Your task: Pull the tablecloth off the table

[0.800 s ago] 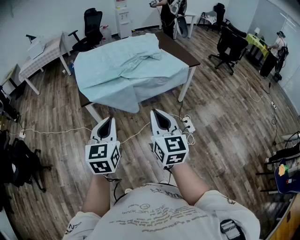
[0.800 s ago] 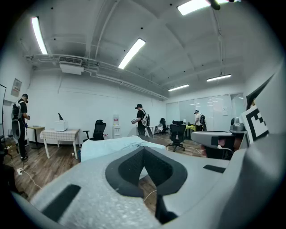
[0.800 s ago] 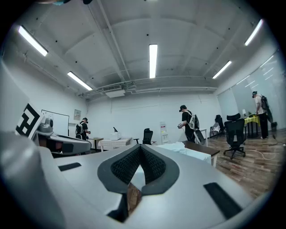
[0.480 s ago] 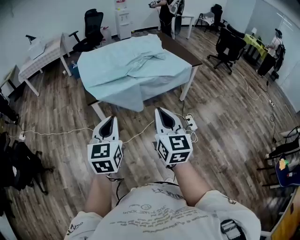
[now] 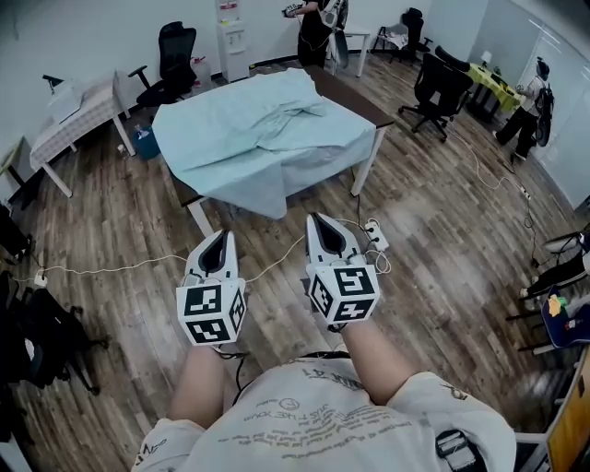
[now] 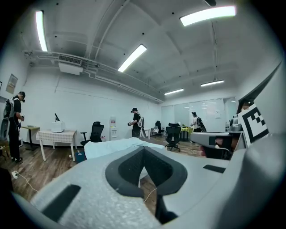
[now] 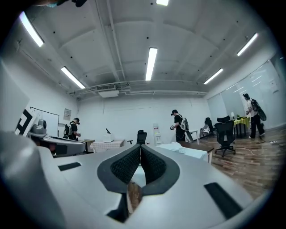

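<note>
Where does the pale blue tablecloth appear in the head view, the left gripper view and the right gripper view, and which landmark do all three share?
Head view: tablecloth sits upper centre, rumpled.
Left gripper view: a low pale band, just left of centre.
Right gripper view: a small pale patch, right of centre.
Shared landmark: the person in black standing beyond the cloth.

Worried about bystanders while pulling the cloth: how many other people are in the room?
3: one dark-clothed person beyond the light-blue tablecloth, a second person at far right, a third person at far left. Others may be hidden.
</note>
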The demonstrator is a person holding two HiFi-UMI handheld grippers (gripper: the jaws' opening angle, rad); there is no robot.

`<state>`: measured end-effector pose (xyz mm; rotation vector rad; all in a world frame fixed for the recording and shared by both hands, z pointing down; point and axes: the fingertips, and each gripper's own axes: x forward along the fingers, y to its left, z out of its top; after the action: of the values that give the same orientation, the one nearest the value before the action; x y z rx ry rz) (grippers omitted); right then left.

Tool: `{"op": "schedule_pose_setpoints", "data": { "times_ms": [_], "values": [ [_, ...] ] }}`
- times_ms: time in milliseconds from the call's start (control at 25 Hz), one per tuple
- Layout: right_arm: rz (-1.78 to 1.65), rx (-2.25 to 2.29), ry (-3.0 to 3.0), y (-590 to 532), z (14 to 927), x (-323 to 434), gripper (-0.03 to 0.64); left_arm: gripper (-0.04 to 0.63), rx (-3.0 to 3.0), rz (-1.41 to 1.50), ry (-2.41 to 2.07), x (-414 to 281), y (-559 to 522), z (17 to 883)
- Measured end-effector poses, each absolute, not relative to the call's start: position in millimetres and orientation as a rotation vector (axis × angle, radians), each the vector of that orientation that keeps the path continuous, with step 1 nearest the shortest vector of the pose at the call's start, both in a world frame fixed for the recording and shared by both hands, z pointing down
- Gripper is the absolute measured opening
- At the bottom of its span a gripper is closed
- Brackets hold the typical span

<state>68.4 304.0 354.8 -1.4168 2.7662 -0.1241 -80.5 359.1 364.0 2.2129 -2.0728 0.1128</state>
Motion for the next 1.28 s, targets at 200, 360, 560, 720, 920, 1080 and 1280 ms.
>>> {"op": "schedule_pose_setpoints", "data": {
  "times_ms": [200,360,560,720,920,1080,1280],
  "values": [
    [-0.109,-1.459,2.748,322.1,354.3,59.0,0.014,0.014,2.227,0.100,-2.038,-96.6,371.4,370.1],
    [-0.108,-1.496,2.742,326.6,356.2,56.3,0.014,0.014,2.249,0.108,-2.017,-99.8,374.1,373.3],
    [-0.092,-1.529,2.722,318.7,356.9,60.0,0.014,0.014,2.263,0.098,-2.007,-100.1,368.3,373.2],
    [-0.095,-1.526,2.716,304.0,359.1,57.5,0.014,0.014,2.253,0.095,-2.026,-107.6,353.6,374.2],
    [-0.120,-1.515,2.705,268.9,366.1,52.6,0.014,0.014,2.249,0.118,-2.037,-110.8,321.2,379.5],
    [-0.147,-1.512,2.702,229.1,365.4,39.6,0.014,0.014,2.246,0.158,-2.032,-119.6,286.1,380.2],
    [-0.170,-1.490,2.715,183.0,370.3,32.2,0.014,0.014,2.222,0.180,-2.032,-126.3,240.3,385.1]
  ]
}}
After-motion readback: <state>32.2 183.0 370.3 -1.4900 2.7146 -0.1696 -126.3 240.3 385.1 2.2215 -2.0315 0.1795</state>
